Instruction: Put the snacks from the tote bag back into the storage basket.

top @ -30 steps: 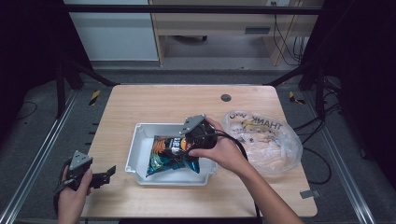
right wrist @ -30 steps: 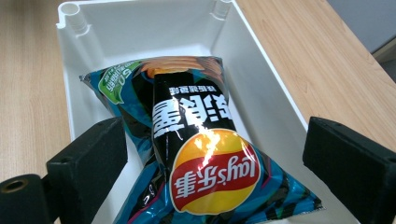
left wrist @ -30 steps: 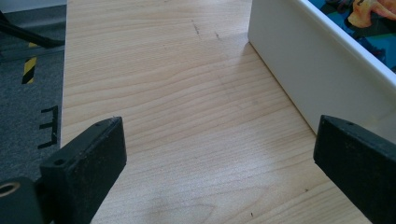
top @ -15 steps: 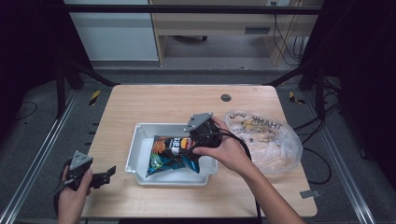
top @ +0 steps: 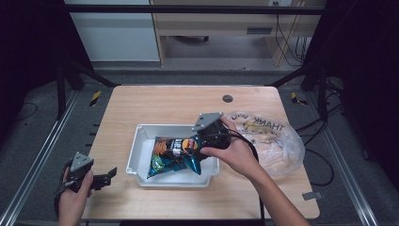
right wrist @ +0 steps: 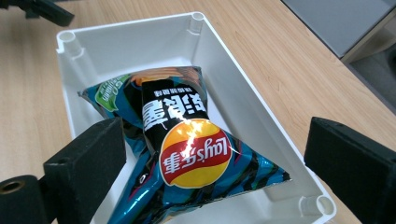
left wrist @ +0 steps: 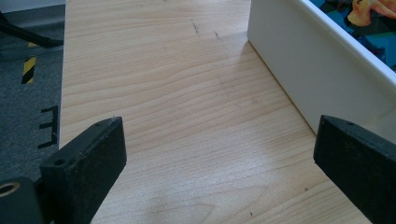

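A blue Lay's chip bag (top: 173,154) lies in a white bin (top: 141,136) at mid table. Seen from the right gripper view, the bag (right wrist: 187,154) rests slanted across the bin (right wrist: 233,79) floor. My right gripper (top: 201,142) hovers over the bin's right end, and its own view shows the right gripper (right wrist: 215,140) wide open just above the bag, not touching it. My left gripper (top: 106,176) is held at the table's front left corner. In its own view the left gripper (left wrist: 219,140) is open over bare wood, with the bin wall (left wrist: 299,70) to its right.
A clear plastic bag (top: 270,141) printed with "THANK" lies right of the bin, with pale contents. A dark round grommet (top: 227,98) sits in the wooden table (top: 164,106) behind it. The floor drops away past the table's left edge (left wrist: 63,93).
My right gripper has shifted slightly to the right over the bin. The chip bag stays in the bin and the left gripper has not moved.
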The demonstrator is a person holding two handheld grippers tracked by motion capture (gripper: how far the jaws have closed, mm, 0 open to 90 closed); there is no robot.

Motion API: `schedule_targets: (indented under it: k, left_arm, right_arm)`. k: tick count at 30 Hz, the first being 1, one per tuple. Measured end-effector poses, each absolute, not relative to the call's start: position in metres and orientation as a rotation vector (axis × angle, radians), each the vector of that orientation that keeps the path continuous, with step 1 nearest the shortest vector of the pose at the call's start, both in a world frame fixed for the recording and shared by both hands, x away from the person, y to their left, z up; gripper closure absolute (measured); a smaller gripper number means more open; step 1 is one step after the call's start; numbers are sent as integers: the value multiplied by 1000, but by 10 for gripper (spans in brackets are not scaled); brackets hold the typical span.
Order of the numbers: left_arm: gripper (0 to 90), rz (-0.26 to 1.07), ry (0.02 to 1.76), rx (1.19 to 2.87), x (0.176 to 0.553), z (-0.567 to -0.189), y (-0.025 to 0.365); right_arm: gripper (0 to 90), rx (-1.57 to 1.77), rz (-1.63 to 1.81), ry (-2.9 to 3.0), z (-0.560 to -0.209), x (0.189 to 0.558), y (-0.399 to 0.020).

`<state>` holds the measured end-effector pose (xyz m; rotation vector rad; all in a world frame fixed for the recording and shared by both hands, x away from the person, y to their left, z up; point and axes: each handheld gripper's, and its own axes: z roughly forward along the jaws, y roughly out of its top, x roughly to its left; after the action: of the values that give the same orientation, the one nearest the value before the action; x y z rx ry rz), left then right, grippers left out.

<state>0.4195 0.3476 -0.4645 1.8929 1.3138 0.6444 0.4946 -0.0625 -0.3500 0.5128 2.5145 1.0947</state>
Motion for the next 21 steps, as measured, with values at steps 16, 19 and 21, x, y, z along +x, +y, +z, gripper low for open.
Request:
schedule_targets:
  k: [16, 19, 21]
  left_arm:
    - [23, 648, 1317, 1885, 419, -464, 348]
    - [23, 647, 1317, 1887, 419, -465, 348]
    - [23, 648, 1314, 1893, 419, -464, 348]
  right_arm:
    - [59, 564, 1110, 2446, -339, 486, -77]
    - [58, 576, 1117, 2428, -335, 483, -81]
    - [56, 584, 1119, 2419, -333, 482, -85]
